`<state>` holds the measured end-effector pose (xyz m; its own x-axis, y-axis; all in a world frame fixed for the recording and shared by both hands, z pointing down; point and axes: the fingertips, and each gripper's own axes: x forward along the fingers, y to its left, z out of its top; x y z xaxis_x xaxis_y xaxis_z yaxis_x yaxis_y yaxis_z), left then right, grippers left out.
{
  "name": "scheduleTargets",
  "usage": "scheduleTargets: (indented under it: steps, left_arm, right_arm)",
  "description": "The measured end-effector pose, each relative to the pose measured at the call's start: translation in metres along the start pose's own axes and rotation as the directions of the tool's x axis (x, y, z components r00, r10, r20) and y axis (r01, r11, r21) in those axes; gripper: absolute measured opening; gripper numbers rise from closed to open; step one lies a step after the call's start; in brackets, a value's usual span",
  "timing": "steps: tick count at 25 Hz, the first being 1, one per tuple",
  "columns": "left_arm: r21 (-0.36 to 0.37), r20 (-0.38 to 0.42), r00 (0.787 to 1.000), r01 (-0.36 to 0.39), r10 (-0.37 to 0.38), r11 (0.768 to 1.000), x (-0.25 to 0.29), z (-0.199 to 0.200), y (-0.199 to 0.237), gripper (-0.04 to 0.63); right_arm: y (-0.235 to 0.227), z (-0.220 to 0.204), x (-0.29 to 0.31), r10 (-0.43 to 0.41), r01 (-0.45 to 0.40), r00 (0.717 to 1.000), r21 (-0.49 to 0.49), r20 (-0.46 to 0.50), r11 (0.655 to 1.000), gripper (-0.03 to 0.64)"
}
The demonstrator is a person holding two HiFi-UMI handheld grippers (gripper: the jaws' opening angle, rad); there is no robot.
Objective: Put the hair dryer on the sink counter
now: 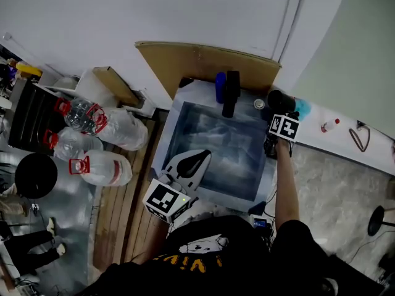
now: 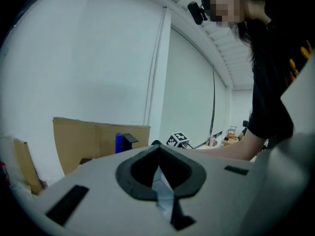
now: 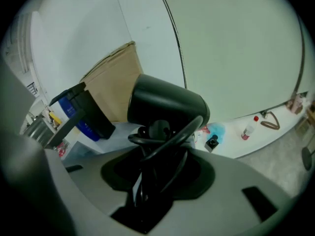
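Observation:
My right gripper (image 1: 276, 117) is shut on a black hair dryer (image 1: 279, 100), held just past the sink's right rim, over the near end of the white counter (image 1: 345, 142). In the right gripper view the dryer's barrel (image 3: 167, 104) lies across the jaws of the right gripper (image 3: 157, 149), and its black cord (image 3: 170, 136) is looped around the handle between them. My left gripper (image 1: 196, 161) hovers over the sink basin's (image 1: 225, 142) front left part. Its jaws are shut with nothing between them, as the left gripper (image 2: 158, 151) shows in its own view.
A black faucet (image 1: 231, 92) and a blue bottle (image 1: 220, 86) stand at the sink's back, in front of cardboard (image 1: 197, 63). The counter carries a blue item (image 1: 303, 108), a small red-capped bottle (image 1: 329, 126) and a looped object (image 1: 361, 136). Water jugs (image 1: 99, 167) lie left.

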<state>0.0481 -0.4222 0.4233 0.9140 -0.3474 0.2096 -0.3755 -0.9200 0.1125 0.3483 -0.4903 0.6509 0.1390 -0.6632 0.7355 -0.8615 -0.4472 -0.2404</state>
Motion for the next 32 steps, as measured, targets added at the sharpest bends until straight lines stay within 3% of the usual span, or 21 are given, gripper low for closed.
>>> scheduleTargets:
  steps: [6, 14, 17, 24, 32]
  left_arm:
    - [0.001, -0.01, 1.0, -0.014, 0.014, 1.0, 0.01, -0.001, 0.002, 0.009]
    - [-0.003, -0.029, 0.998, -0.064, 0.064, 0.998, 0.005, -0.006, 0.004, 0.009]
    - [-0.002, -0.029, 0.995, -0.091, 0.091, 0.996, 0.001, -0.008, 0.006, 0.009]
    - [0.006, -0.036, 0.993, -0.108, 0.109, 0.994, 0.003, -0.008, 0.0, 0.009]
    - [0.039, -0.042, 0.993, -0.107, 0.109, 0.993, 0.008, -0.001, -0.006, 0.009]
  right_arm:
    - [-0.007, 0.014, 0.02, -0.089, 0.089, 0.996, 0.077, 0.002, 0.993, 0.164]
    - [-0.003, 0.022, 0.045, -0.138, 0.135, 0.99, 0.246, -0.006, 0.96, 0.169]
    - [-0.003, 0.024, 0.045, -0.163, 0.155, 0.987, 0.257, 0.01, 0.954, 0.172]
    - [0.013, 0.025, 0.047, -0.056, 0.04, 0.997, 0.23, 0.062, 0.972, 0.257]
    - [0.017, 0.024, 0.041, -0.012, -0.012, 0.997, 0.313, 0.075, 0.95, 0.295]
